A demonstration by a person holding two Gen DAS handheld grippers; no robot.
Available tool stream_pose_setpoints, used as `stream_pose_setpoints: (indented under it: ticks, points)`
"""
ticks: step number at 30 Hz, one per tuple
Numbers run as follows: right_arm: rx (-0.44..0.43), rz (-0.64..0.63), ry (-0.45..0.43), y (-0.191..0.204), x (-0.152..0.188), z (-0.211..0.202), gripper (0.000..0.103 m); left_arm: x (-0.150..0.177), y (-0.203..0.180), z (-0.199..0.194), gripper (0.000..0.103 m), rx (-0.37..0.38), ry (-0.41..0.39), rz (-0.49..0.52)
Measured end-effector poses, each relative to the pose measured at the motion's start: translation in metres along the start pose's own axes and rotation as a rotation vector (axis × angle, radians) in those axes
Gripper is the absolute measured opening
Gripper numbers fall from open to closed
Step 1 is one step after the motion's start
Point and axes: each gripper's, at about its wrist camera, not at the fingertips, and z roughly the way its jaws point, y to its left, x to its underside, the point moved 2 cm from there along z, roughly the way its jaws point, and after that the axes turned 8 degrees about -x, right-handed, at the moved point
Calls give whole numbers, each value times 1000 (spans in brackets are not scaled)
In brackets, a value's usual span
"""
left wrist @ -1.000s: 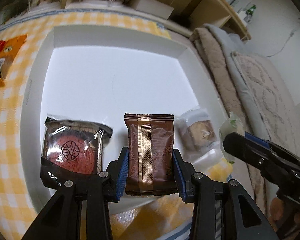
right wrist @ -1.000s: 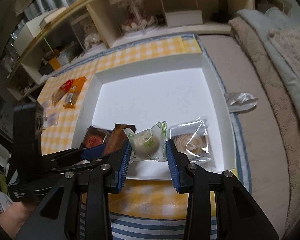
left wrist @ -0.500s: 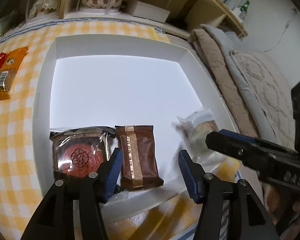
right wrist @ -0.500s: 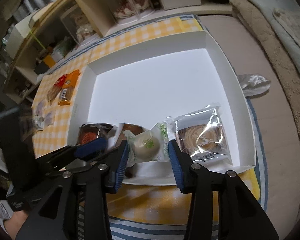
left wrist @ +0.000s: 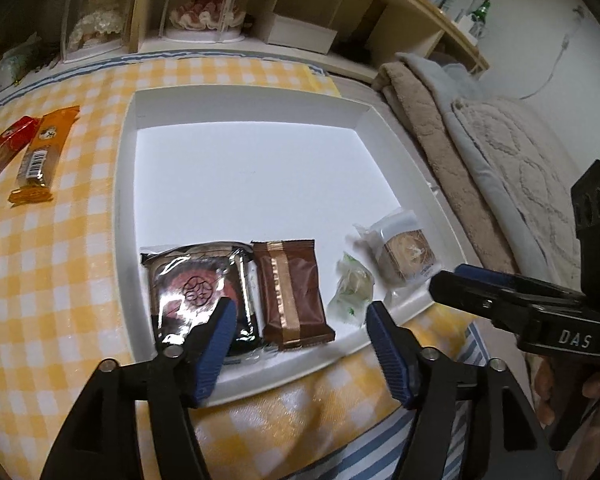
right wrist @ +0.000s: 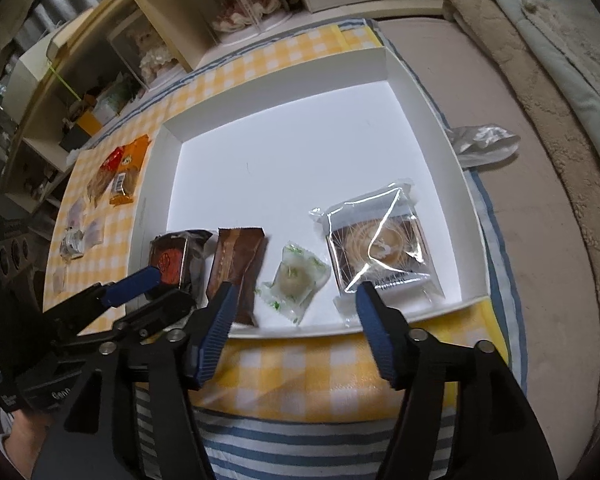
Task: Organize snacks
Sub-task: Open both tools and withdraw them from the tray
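Both grippers, left (left wrist: 300, 322) & right (right wrist: 294, 306), hovering w/ fingers spread, holding nothing. 4 snacks lying in a row along lower edge of white tray (left wrist: 126, 184). Green candy (right wrist: 296, 276) at lower center: light, crinkly, prob slippery; pinch across wrapper sides

a lived-in home room: dolls in clear cases (left wrist: 204, 4) on wooden shelves (left wrist: 420, 12), folded blankets (left wrist: 460, 128) beside a yellow checked cloth (left wrist: 60, 260)
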Motion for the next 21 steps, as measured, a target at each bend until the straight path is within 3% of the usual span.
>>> stream_pose_setpoints:
  ticks: [4, 7, 10, 21]
  points:
    - [25, -10, -5, 3, 4, -9, 93, 3, 5, -12, 82, -12, 2, 0]
    - [45, -21, -11, 6, 5, -16, 100, 3, 8, -21, 92, -25, -1, 4]
    - [66, -27, -26, 9, 5, -23, 102, 2, 11, -33, 103, -35, -14, 9]
    - [113, -55, -72, 24, 10, -48, 103, 1, 23, -84, 103, -60, -49, 35]
